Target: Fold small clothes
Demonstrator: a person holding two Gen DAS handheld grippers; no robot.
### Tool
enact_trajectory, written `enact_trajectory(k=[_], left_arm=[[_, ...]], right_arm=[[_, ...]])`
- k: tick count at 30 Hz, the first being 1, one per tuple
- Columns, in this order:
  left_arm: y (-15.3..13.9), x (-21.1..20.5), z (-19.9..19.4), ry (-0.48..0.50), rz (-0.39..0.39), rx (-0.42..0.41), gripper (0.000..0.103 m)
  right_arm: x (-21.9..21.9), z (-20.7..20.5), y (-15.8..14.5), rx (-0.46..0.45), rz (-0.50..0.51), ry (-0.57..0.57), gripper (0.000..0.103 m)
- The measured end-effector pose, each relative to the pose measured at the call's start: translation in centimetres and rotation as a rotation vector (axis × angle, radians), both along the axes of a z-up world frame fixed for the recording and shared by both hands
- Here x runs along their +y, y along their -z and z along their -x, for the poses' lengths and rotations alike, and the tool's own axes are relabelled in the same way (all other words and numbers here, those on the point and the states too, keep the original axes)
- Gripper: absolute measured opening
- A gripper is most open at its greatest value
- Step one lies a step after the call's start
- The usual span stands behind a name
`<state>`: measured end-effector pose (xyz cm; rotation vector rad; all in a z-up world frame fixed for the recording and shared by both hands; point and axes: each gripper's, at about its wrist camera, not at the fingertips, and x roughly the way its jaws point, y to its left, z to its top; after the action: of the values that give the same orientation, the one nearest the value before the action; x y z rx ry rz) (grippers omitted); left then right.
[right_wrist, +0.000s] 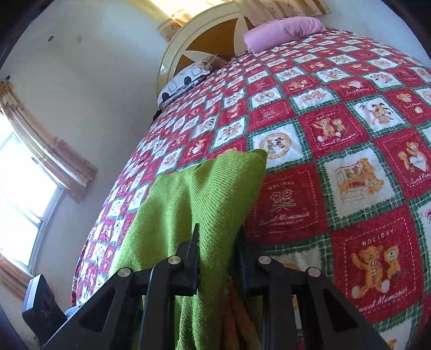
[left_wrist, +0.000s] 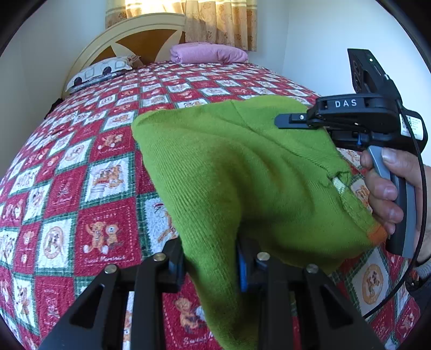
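Left hand-held gripper [left_wrist: 210,266]: jaws closed on one edge of the small green ribbed-knit garment [left_wrist: 242,172].
Right hand-held gripper [right_wrist: 218,258]: jaws clamped on another edge of the same garment; in the left view its tip rests on the far green edge.
Garment position: lifted, stretched between both grippers above the red-and-white patchwork teddy-bear quilt [right_wrist: 336,167] on the bed.
Step in hand: apparently spreading or carrying over a fold.
Next move: likely lowering it flat, edges aligned, before releasing.

Sunlight pours through tan curtains [left_wrist: 215,18] over the rounded headboard [left_wrist: 140,37]. White walls [right_wrist: 94,67], and a bright window [right_wrist: 24,193] at the side.
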<state>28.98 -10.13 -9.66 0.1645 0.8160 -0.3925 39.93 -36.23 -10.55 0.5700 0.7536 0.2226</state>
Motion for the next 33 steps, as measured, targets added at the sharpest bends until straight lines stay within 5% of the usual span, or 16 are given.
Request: enact_trajectory(k=[33], left_arm=[[-4.4,9.8,9.2,-0.105,0.005,-0.123,0.029]], right_arm=[[10.8,6.8,-3.1,-0.105,-0.092,-0.164,0.022]])
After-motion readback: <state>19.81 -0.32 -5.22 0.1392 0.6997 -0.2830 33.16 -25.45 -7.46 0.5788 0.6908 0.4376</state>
